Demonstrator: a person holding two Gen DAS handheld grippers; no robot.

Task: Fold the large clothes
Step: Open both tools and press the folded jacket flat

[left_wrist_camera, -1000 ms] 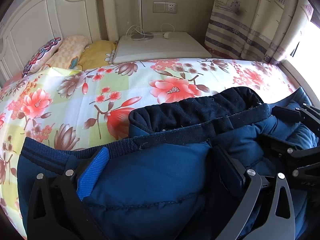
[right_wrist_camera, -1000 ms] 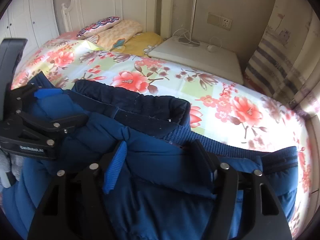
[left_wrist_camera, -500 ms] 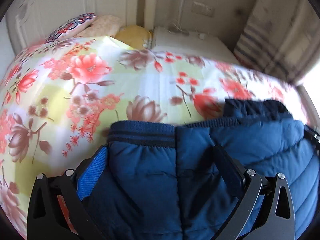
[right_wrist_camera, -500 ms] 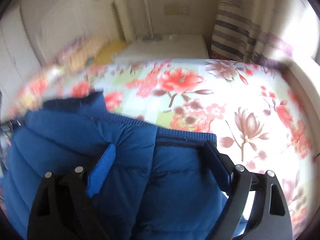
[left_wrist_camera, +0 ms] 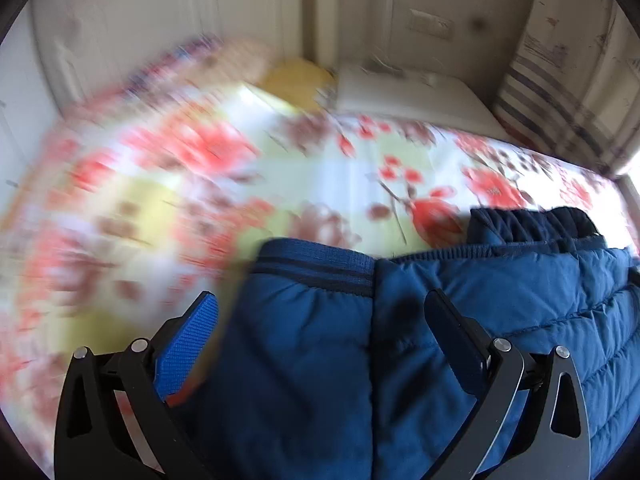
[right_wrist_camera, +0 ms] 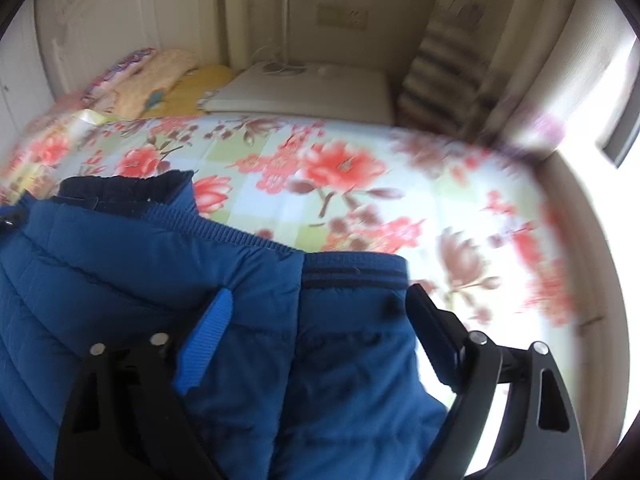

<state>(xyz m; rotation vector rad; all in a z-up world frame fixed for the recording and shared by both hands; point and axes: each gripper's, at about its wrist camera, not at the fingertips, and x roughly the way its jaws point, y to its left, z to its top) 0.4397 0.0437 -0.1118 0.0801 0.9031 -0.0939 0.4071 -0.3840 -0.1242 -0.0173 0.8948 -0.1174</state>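
Currently the blue puffer jacket [left_wrist_camera: 460,300] is seen lying on the floral bedsheet [left_wrist_camera: 320,184]. Left gripper [left_wrist_camera: 320,320] is spread wide, jacket fabric below, nothing pinched. Right gripper [right_wrist_camera: 316,320] is also parted, jaws just widened, jacket between them, not squeezed.

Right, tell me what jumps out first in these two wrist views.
The blue puffer jacket fills the lower part of both views, its ribbed hem towards the headboard, lying on the floral bedsheet. The left gripper and right gripper stand wide over it, pads not pressing. A pile of pillows sits at the bed's far corner.
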